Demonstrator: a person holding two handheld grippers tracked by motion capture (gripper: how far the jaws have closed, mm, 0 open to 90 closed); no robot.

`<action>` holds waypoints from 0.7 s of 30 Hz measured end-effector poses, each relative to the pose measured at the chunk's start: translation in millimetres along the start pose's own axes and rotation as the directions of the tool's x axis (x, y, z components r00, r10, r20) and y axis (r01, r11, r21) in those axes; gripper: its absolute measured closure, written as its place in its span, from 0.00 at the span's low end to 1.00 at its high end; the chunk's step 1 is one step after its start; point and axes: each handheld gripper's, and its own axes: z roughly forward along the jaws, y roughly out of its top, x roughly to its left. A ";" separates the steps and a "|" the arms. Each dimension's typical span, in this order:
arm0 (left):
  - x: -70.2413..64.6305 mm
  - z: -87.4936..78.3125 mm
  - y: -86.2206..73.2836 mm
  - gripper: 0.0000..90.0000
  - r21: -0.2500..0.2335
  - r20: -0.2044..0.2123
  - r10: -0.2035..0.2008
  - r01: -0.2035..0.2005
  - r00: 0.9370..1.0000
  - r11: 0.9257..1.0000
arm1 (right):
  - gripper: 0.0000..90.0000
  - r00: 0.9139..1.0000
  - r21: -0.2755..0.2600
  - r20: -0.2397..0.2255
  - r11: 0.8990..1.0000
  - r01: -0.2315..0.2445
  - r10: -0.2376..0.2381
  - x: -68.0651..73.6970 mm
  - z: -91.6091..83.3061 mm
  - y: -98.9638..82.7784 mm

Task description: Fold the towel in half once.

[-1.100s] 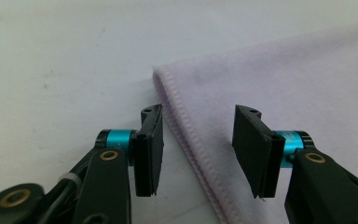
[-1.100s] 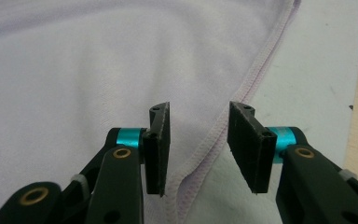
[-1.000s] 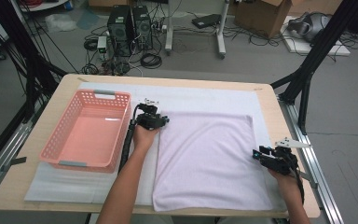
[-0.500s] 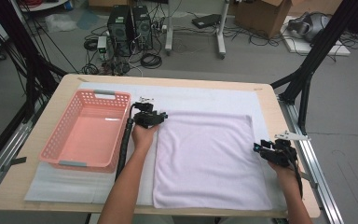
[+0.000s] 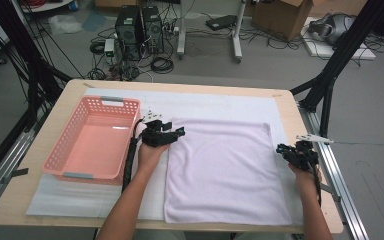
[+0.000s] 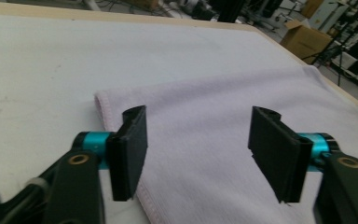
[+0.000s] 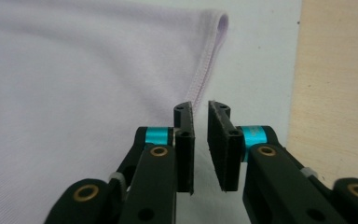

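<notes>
A pale lilac towel (image 5: pixel 225 170) lies flat on the white mat. My left gripper (image 5: pixel 179 132) is at its far left corner. In the left gripper view the left gripper (image 6: pixel 199 116) is open wide, its jaws having just been opening, and the towel (image 6: pixel 205 102) lies below them, not pinched. My right gripper (image 5: pixel 281 149) is at the towel's right edge. In the right gripper view the right gripper (image 7: pixel 200 106) has just been closing to a narrow gap with nothing in it. The towel's hem (image 7: pixel 204 70) runs just ahead.
A pink plastic basket (image 5: pixel 111 99) stands empty at the left of the wooden table (image 5: pixel 70 90). The white mat (image 5: pixel 205 105) covers most of the tabletop. Black frame struts rise beside both table ends, and the right table edge is close to my right hand.
The left jaws have spread apart at the towel's far left corner. The right hand has moved away from me along the towel's right edge, and its jaws have narrowed.
</notes>
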 end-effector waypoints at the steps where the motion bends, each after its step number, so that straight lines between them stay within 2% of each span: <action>1: -1.4 -1.8 -0.2 0.34 0.009 0.022 0.000 0.000 1.000 1.000 | 0.85 1.000 -0.013 -0.013 1.000 -0.004 0.004 0.1 -6.0 -1.2; 2: -4.6 -4.8 -0.6 0.31 -0.015 0.026 0.002 -0.002 1.000 1.000 | 0.82 1.000 -0.028 -0.026 1.000 0.002 -0.002 1.2 -13.5 -2.4; 3: -7.9 -8.7 -1.3 0.32 -0.054 0.020 0.025 -0.024 1.000 0.998 | 0.77 0.999 -0.042 -0.040 0.999 0.007 -0.009 2.9 -18.9 -3.4; 4: -11.5 -11.6 -1.3 0.29 -0.068 0.017 0.048 -0.047 0.999 0.997 | 0.72 0.998 -0.048 -0.056 0.999 0.010 -0.013 4.6 -24.1 -4.2; 5: -14.7 -13.8 -0.8 0.25 -0.068 0.024 0.066 -0.065 0.997 0.996 | 0.66 0.998 -0.057 -0.068 0.998 0.011 -0.015 6.7 -28.5 -5.3; 7: -20.4 -19.6 -2.2 0.24 -0.100 0.056 0.074 -0.068 0.996 0.993 | 0.58 0.996 -0.078 -0.087 0.997 0.020 -0.027 12.0 -36.2 -8.0; 10: -26.9 -27.0 -5.7 0.23 -0.122 0.074 0.089 -0.079 0.993 0.989 | 0.46 0.993 -0.096 -0.109 0.995 0.036 -0.046 19.0 -43.9 -12.4; 11: -29.2 -29.1 -7.3 0.23 -0.126 0.083 0.098 -0.087 0.992 0.988 | 0.38 0.992 -0.097 -0.109 0.994 0.050 -0.061 21.5 -45.8 -14.3; 13: -31.8 -33.3 -11.1 0.27 -0.127 0.097 0.113 -0.100 0.989 0.987 | 0.26 0.994 -0.096 -0.096 0.994 0.046 -0.055 25.1 -48.1 -17.1; 15: -33.0 -36.1 -12.7 0.26 -0.104 0.109 0.118 -0.106 0.987 0.989 | 0.22 0.992 -0.108 -0.114 0.994 0.033 -0.045 25.7 -51.0 -20.1; 17: -36.1 -39.5 -13.2 0.26 -0.083 0.146 0.124 -0.112 0.981 0.990 | 0.22 0.990 -0.116 -0.123 0.992 0.046 -0.061 25.9 -53.9 -22.1; 18: -38.3 -41.0 -13.7 0.26 -0.084 0.164 0.121 -0.108 0.979 0.991 | 0.22 0.990 -0.118 -0.122 0.991 0.059 -0.074 25.8 -55.5 -23.1; 19: -42.7 -44.2 -16.1 0.27 -0.106 0.193 0.126 -0.107 0.973 0.989 | 0.22 0.989 -0.120 -0.124 0.990 0.067 -0.082 25.7 -56.5 -24.0; 20: -46.2 -46.9 -18.2 0.29 -0.118 0.200 0.148 -0.126 0.969 0.985 | 0.22 0.988 -0.123 -0.133 0.990 0.065 -0.081 25.4 -58.7 -26.1; 21: -49.1 -48.6 -19.9 0.29 -0.123 0.199 0.156 -0.134 0.967 0.983 | 0.22 0.987 -0.133 -0.135 0.989 0.064 -0.082 24.1 -60.6 -27.9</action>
